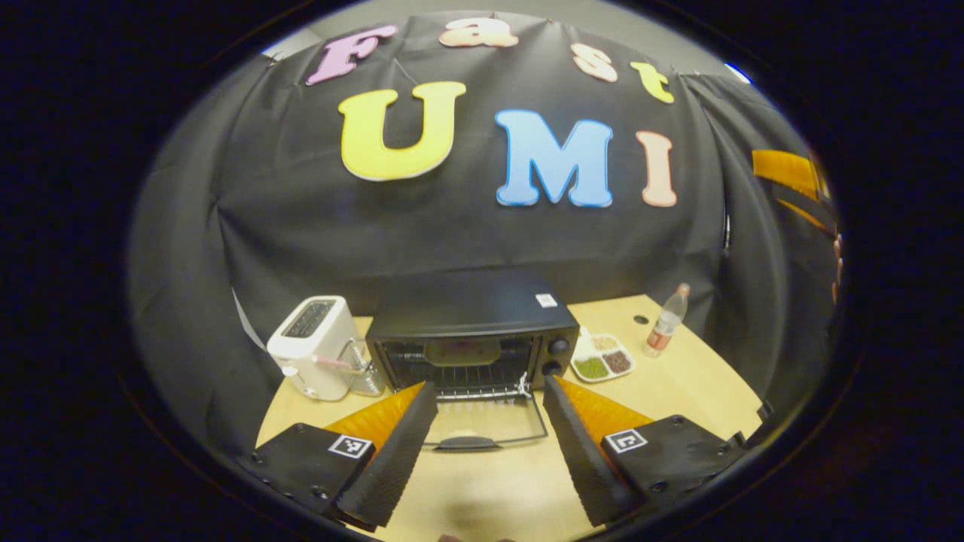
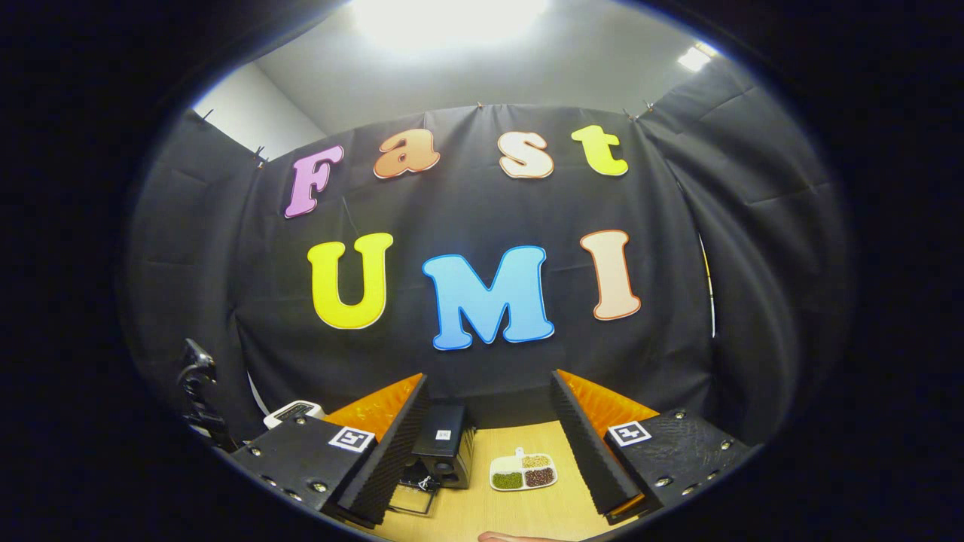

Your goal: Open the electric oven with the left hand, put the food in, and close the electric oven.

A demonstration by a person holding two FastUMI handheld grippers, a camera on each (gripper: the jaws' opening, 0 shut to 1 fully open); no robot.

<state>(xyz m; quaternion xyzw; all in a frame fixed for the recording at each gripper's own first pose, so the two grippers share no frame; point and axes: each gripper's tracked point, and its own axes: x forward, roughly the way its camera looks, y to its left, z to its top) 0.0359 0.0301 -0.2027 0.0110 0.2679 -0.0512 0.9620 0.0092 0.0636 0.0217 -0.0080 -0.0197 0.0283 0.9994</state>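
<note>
Oven [image 1: 473,331] far on table [image 1: 678,391], door [image 1: 482,421] down and open, light and stiff, best held by its near handle [image 1: 467,443]; both grippers [image 1: 489,452] [image 2: 489,459] wide open, holding nothing.

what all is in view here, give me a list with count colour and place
electric oven: 1, black, middle of the table, door folded down flat toward the camera
oven door: 1, glass in a dark frame, open, lying in front of the oven mouth
toaster: 1, white, left of the oven
glass container: 1, clear, between toaster and oven
food tray: 1, white with green, brown and pale portions, right of the oven
bottle: 1, clear with a red label, right of the tray near the wall
table: 1, light wood
left gripper: 1, black and orange, open, in front of the oven door
right gripper: 1, black and orange, open, raised above the table
</note>
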